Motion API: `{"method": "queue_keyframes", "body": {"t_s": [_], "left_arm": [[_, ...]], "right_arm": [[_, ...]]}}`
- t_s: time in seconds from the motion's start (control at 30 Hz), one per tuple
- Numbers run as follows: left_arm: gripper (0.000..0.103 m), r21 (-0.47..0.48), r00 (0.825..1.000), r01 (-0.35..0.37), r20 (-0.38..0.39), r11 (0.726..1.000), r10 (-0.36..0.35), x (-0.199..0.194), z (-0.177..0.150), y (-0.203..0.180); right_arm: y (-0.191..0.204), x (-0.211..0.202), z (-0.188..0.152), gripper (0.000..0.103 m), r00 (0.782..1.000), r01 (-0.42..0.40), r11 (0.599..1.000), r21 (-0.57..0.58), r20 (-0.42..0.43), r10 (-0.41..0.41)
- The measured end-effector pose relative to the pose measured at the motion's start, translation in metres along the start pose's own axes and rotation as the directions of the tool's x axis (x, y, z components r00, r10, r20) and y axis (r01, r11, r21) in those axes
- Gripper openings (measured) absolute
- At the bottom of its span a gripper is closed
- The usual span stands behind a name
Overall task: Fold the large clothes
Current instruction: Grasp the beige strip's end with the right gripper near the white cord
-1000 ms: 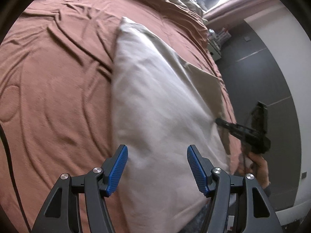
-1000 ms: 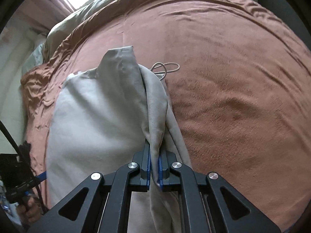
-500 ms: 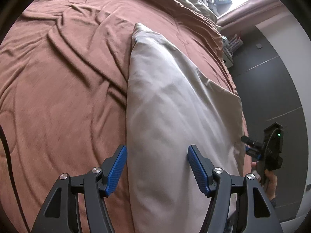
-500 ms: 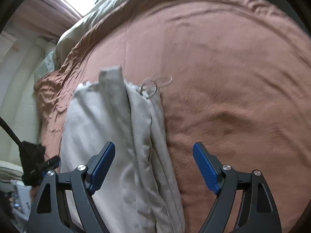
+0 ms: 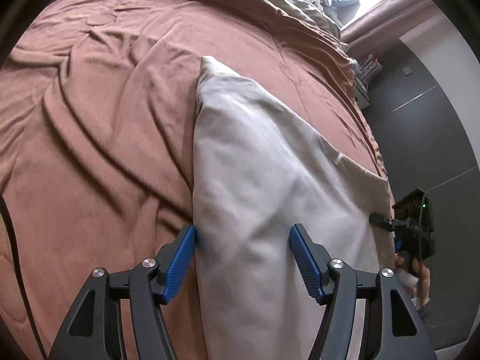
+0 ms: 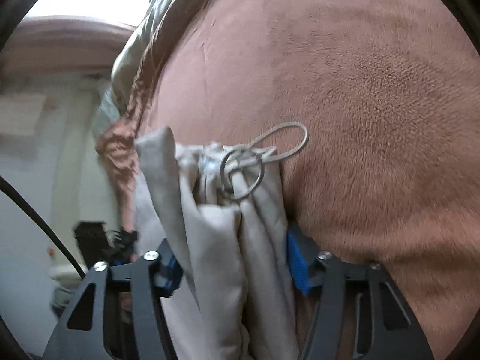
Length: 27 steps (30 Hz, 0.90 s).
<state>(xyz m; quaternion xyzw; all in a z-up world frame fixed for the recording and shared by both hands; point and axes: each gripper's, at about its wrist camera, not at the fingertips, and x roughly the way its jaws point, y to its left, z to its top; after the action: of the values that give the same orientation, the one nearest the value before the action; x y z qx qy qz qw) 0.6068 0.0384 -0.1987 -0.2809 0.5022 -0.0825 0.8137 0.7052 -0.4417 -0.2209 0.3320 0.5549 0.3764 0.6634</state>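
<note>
We judge we're between folds: the beige drawstring trousers (image 5: 270, 198) lie lengthwise on the brown blanket (image 5: 105, 150). Our left gripper (image 5: 243, 258) and right gripper (image 6: 234, 270) straddle them wide open, gripping nothing; next, pinch and carry toward twelve o'clock.

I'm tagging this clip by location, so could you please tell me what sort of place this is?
Most likely a bedroom: the beige garment lies on a bed under a brown blanket, with rumpled olive bedding at its far end.
</note>
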Motion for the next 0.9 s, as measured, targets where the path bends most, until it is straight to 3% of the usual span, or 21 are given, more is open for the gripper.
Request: {"method": "queue_keyframes", "body": {"t_s": [0.17, 0.23, 0.27, 0.37, 0.4, 0.43, 0.47, 0.63, 0.73, 0.9], "left_arm": [[0.066, -0.006, 1.0, -0.002, -0.009, 1.0, 0.002, 0.006, 0.007, 0.001], [0.066, 0.007, 1.0, -0.011, -0.01, 1.0, 0.011, 0.006, 0.009, -0.001], [0.066, 0.017, 1.0, -0.015, -0.011, 1.0, 0.016, 0.005, 0.009, -0.003], [0.066, 0.026, 1.0, -0.014, -0.012, 1.0, 0.015, 0.004, 0.011, -0.003], [0.066, 0.027, 1.0, -0.013, -0.013, 1.0, 0.013, 0.004, 0.012, -0.002], [0.066, 0.028, 1.0, -0.013, -0.011, 1.0, 0.013, 0.004, 0.014, -0.002], [0.066, 0.027, 1.0, -0.016, -0.007, 1.0, 0.016, 0.004, 0.016, -0.002], [0.066, 0.023, 1.0, -0.021, 0.003, 1.0, 0.021, 0.006, 0.022, -0.004], [0.066, 0.021, 0.999, -0.032, 0.008, 0.999, 0.032, 0.008, 0.024, -0.005], [0.066, 0.007, 0.999, -0.034, -0.005, 0.999, 0.034, 0.015, 0.025, 0.001]], "right_arm": [[-0.032, 0.004, 0.003, 0.034, 0.994, -0.107, 0.986, 0.128, 0.018, 0.106], [-0.036, 0.007, 0.001, 0.031, 0.997, -0.077, 0.991, 0.107, 0.018, 0.076], [-0.029, 0.005, 0.001, 0.032, 1.0, -0.011, 0.998, 0.055, 0.019, 0.01], [0.004, 0.0, -0.004, 0.046, 0.986, 0.165, 0.984, -0.069, 0.043, -0.163], [0.014, -0.003, -0.005, 0.057, 0.977, 0.211, 0.972, -0.107, 0.061, -0.205], [0.023, -0.007, -0.006, 0.069, 0.972, 0.231, 0.963, -0.138, 0.083, -0.221], [0.03, -0.01, -0.007, 0.071, 0.972, 0.225, 0.962, -0.154, 0.098, -0.211], [0.038, -0.01, -0.002, 0.071, 0.962, 0.26, 0.95, -0.171, 0.132, -0.24], [0.024, -0.006, -0.003, 0.071, 0.95, 0.29, 0.953, -0.083, 0.144, -0.277], [0.008, 0.007, -0.002, 0.071, 0.956, 0.249, 0.968, -0.001, 0.158, -0.246]]}}
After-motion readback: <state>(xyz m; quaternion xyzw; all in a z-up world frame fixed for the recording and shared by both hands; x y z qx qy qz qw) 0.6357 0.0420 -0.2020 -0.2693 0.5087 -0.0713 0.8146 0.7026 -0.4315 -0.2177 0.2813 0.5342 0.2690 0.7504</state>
